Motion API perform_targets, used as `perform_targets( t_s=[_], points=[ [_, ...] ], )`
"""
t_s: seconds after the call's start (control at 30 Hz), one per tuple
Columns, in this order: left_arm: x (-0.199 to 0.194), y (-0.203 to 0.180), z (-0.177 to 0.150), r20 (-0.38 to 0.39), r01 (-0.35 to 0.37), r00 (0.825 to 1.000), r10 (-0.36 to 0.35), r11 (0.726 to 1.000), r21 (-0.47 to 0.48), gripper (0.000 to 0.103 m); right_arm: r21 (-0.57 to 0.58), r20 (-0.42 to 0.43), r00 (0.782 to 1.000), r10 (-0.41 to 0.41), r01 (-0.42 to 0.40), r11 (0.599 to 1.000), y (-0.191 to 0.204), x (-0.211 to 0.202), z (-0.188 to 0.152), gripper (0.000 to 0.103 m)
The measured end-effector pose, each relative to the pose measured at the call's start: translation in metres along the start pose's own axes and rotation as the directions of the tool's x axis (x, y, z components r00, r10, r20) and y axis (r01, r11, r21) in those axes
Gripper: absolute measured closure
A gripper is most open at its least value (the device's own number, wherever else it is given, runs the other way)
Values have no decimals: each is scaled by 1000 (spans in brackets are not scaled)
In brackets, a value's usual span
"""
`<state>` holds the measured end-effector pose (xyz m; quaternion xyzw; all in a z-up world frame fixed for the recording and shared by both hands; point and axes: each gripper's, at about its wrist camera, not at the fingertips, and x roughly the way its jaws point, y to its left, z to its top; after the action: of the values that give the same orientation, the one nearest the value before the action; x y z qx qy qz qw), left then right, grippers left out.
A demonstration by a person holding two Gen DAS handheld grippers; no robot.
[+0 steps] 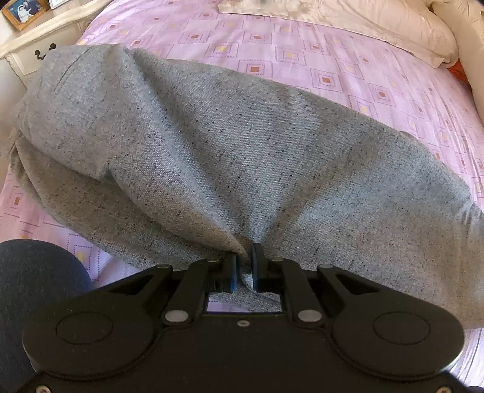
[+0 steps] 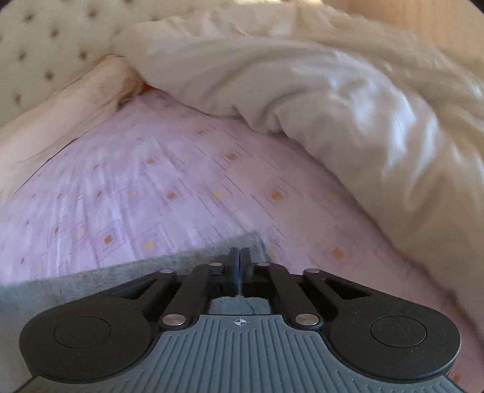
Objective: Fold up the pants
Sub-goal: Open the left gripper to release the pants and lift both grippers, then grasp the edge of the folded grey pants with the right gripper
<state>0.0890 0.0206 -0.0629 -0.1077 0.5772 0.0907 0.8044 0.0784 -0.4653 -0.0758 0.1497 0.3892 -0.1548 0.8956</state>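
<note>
Grey speckled pants point(image 1: 211, 145) lie across the pink patterned bed sheet point(image 1: 348, 69), filling most of the left wrist view. My left gripper point(image 1: 244, 257) is shut on a bunched fold of the pants at their near edge. In the right wrist view a corner of the pants point(image 2: 121, 272) lies on the sheet point(image 2: 151, 181). My right gripper point(image 2: 240, 257) has its jaws pressed together at that edge of the pants, with grey cloth showing below the fingers. This view is blurred.
A cream pillow point(image 1: 393, 27) lies at the head of the bed. A white nightstand point(image 1: 30, 39) with a framed photo point(image 1: 21, 12) stands at far left. A crumpled white duvet point(image 2: 332, 90) and a tufted headboard point(image 2: 45, 45) border the sheet. A dark-clothed knee point(image 1: 33, 287) is at lower left.
</note>
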Motion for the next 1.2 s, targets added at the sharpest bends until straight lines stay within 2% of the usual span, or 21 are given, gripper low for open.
perform_targets(
  t_s=[0.07, 0.13, 0.2, 0.27, 0.33, 0.37, 0.4, 0.47, 0.53, 0.6, 0.7, 0.8, 0.83, 0.9, 1.03, 1.1, 1.17, 1.2],
  points=[
    [0, -1, -1, 5, -4, 1000, 4, 1000, 3, 88, -43, 43, 996, -82, 84, 996, 5, -5, 3, 103],
    [-1, -2, -2, 8, -1, 1000, 1, 1000, 8, 91, -34, 6, 987, -160, 160, 987, 2, 5, 5, 103],
    [-1, -4, -3, 15, -7, 1000, 7, 1000, 17, 91, 1, -6, 986, -164, 164, 986, -1, 3, 4, 103],
    [-1, -7, -4, 14, -14, 1000, 13, 999, 36, 90, -9, 54, 987, -150, 150, 989, 10, -13, 3, 100],
    [-3, -7, -3, -8, -14, 1000, 14, 998, 53, 89, -47, 102, 989, -109, 114, 992, 30, -32, 2, 100],
    [-3, -8, -2, -19, -15, 1000, 16, 998, 63, 86, -71, 114, 990, -78, 86, 994, 42, -39, 1, 100],
    [-3, -8, -2, -34, -19, 999, 22, 997, 73, 82, -95, 118, 992, -46, 57, 994, 53, -47, 1, 100],
    [-6, -7, -1, -69, -15, 997, 22, 996, 93, 80, -147, 112, 993, 39, -22, 989, 85, -61, -4, 100],
    [-11, -7, -1, -101, -5, 995, 17, 992, 123, 80, -215, 92, 986, 140, -117, 969, 120, -72, -12, 99],
    [-20, -4, 2, -121, 15, 993, 3, 989, 149, 80, -300, 62, 971, 230, -201, 932, 158, -82, -25, 98],
    [-46, 2, 14, -83, 19, 997, -2, 980, 198, 78, -414, -16, 930, 367, -341, 844, 221, -94, -47, 95],
    [-72, 22, 36, -23, 1, 1000, 5, 976, 217, 75, -519, -129, 870, 476, -469, 715, 286, -102, -80, 84],
    [-77, 32, 44, -14, -1, 1000, 4, 978, 209, 74, -552, -154, 853, 499, -493, 672, 303, -104, -89, 84],
    [-84, 60, 64, 5, -23, 1000, 22, 984, 177, 64, -605, -216, 816, 536, -543, 582, 340, -109, -112, 84],
    [-77, 118, 93, 39, -131, 991, 128, 986, 99, 64, -674, -315, 754, 577, -606, 423, 394, -118, -144, 84],
    [-66, 148, 103, 22, -185, 983, 184, 981, 58, 64, -721, -342, 735, 586, -605, 339, 412, -123, -158, 82],
    [-52, 172, 107, -15, -201, 979, 201, 979, 17, 64, -772, -355, 729, 585, -582, 257, 427, -127, -173, 74],
    [-46, 184, 108, -37, -201, 979, 201, 980, -5, 64, -796, -355, 730, 585, -564, 220, 432, -127, -177, 73]
  ],
)
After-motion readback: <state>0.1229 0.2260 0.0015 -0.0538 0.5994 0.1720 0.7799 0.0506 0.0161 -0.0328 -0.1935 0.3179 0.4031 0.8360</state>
